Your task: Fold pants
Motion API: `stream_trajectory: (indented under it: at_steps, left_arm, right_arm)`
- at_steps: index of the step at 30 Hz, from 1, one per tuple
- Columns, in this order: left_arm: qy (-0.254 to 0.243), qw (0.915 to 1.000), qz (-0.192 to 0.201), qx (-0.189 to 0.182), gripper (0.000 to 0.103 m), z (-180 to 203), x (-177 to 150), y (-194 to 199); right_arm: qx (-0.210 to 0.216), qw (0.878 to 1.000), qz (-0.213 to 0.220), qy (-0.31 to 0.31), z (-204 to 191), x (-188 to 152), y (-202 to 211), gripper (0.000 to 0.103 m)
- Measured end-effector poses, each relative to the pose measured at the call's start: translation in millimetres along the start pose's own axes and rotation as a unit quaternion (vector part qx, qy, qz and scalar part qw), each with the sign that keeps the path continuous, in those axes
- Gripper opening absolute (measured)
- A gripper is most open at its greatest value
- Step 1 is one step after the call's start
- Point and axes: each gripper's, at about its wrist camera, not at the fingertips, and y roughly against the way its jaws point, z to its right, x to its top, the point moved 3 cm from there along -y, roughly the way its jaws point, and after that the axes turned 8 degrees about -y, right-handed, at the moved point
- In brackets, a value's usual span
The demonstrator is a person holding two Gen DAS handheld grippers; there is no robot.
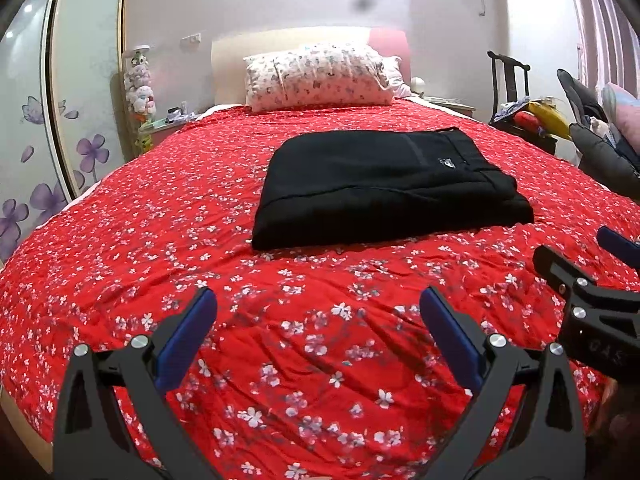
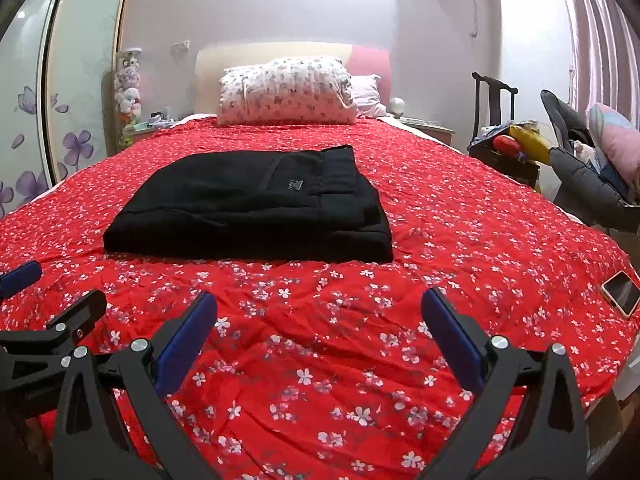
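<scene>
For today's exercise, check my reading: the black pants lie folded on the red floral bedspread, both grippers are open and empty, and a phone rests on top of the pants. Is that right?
Not quite. The phone lies on the red floral bedspread near its right edge, well apart from the black pants, as the right wrist view shows. The rest holds: the pants lie folded, and the left gripper and right gripper are open and empty.

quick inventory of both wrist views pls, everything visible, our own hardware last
pants: 1, black, folded in a stack mid-bed
bedspread: 1, red with white flowers, covering the bed
pillows: 2, one patterned white in front, one pale pink behind, at the headboard
phone: 1, dark screen, right edge of bed
wardrobe: 1, frosted doors with purple flowers, left wall
soft toys: several, pale, stacked beside wardrobe
chair: 1, dark wood, right of bed
left tongs: 1, black with blue pads, open, empty
right tongs: 1, same, open, empty
</scene>
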Motion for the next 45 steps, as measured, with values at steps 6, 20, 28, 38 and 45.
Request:
stream_trajectory:
  at_steps: [6, 20, 28, 38, 45]
  left_arm:
    - [-0.002, 1.0000, 0.000, -0.001, 0.101, 1.5, -0.6, -0.2]
    - [0.000, 1.0000, 0.000, -0.005, 0.101, 1.3, -1.2, -1.0]
    - [0.001, 1.0000, -0.001, -0.009, 0.101, 1.7, -1.2, -1.7]
    - [0.005, 0.9999, -0.001, -0.011, 0.101, 0.1, -2.2, -1.6]
    - [0.005, 0.9999, 0.000, -0.010, 0.101, -0.5, -2.4, -1.7]
  right_arm:
    - [0.001, 1.000, -0.002, -0.002, 3.0, 2.0, -2.5, 0.102]
    - [0.001, 1.000, -0.009, -0.006, 4.3, 1.4, -4.4, 0.102]
    - [0.000, 1.000, -0.011, -0.006, 5.5, 0.2, -6.4, 0.102]
    - [0.001, 1.000, -0.014, -0.006, 6.4, -1.3, -8.5, 0.102]
    - [0.001, 1.000, -0.014, -0.006, 6.8, -1.4, -8.9, 0.102]
